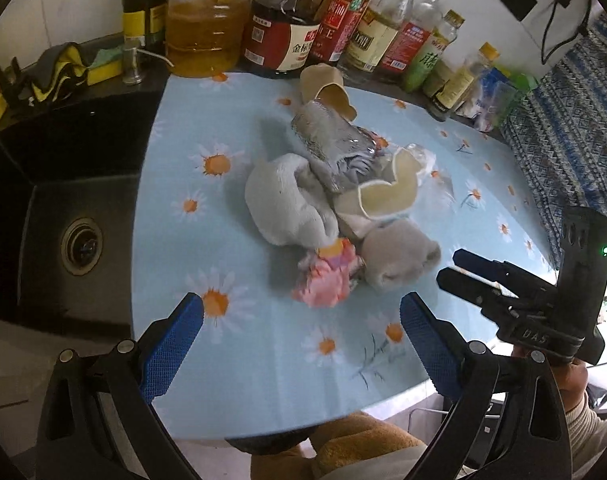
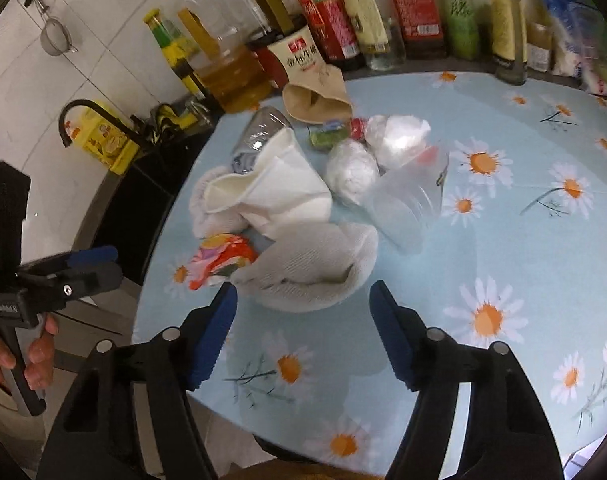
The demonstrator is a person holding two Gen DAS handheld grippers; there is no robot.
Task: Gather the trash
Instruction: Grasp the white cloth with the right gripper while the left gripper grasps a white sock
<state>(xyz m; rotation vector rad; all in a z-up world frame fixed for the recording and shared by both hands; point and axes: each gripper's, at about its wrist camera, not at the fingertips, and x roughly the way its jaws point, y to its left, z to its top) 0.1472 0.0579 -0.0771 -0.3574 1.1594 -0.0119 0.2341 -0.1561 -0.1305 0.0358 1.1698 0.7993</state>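
While both grippers hang over the near edge of the table (image 1: pixel 263 344), I log a trash heap mid-frame on its glossy pale-blue daisy-print cover. From my left wrist view: a ribbed grey-white sock (image 1: pixel 283 204) slumped soft at centre, a second bunched sock (image 1: pixel 399 258) lower right of it, a crumpled pink wrapper (image 1: pixel 327 280) touching both, a torn cream paper cup (image 1: pixel 387 196) with jagged rim, and a crinkled clear plastic cup (image 1: pixel 335 144) lying on its side above. From my right wrist view the same heap sits centre-left: the bunched sock (image 2: pixel 315 272) is nearest, just ahead of my fingertips, the wrapper (image 2: pixel 219 260) to its left, a squashed white paper cup (image 2: pixel 271 196) behind, a clear plastic cup (image 2: pixel 407 204) on its side to the right, and a balled white tissue (image 2: pixel 351 168) behind that. A tan paper cup (image 2: pixel 315 100) lies at the heap's far edge. Left gripper (image 1: pixel 303 316) spread wide, blue textured pads holding nothing; right gripper (image 2: pixel 303 308) likewise wide apart and empty. Sauce and oil bottles (image 1: pixel 287 28) line the top of the frame; a black sink (image 1: pixel 63 208) fills the left of the left wrist view.
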